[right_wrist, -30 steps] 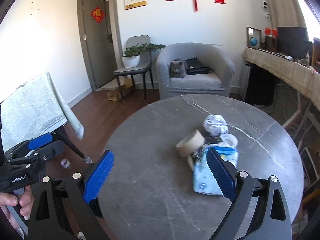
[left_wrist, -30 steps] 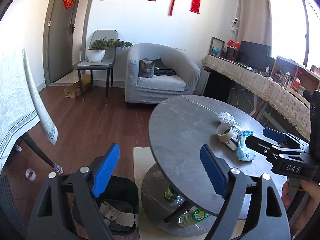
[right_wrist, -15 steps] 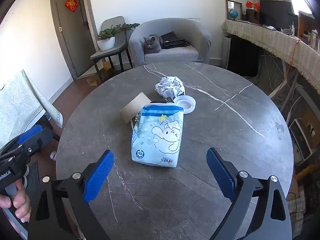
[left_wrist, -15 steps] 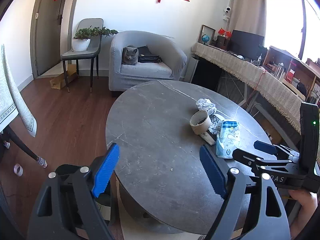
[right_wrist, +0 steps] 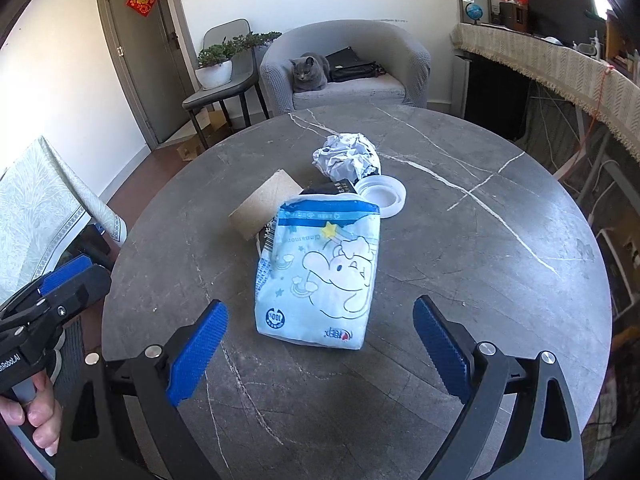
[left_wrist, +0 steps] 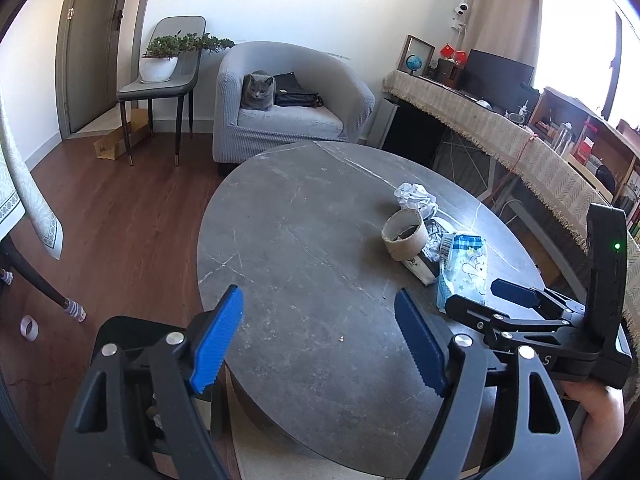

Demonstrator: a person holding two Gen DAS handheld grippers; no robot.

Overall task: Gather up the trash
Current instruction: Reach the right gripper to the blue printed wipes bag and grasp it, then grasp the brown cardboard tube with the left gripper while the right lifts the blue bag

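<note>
Closing in since a second ago, right hand-held gripper (right_wrist: 316, 354), jaws spread and empty, nears soft, light blue-and-white tissue pack (right_wrist: 320, 268) mid-bench; pinch its sides.

The round surface (right_wrist: 460, 240) is dark grey stone veined with thin white lines. On it lies a pale blue packet (right_wrist: 320, 272) printed with a white cartoon elephant and a yellow star (blue band across its top), beside a brown cardboard roll (right_wrist: 266, 204), crumpled white paper (right_wrist: 346, 154) and a white lid (right_wrist: 382, 196). Both grippers are black with blue pads.
</note>
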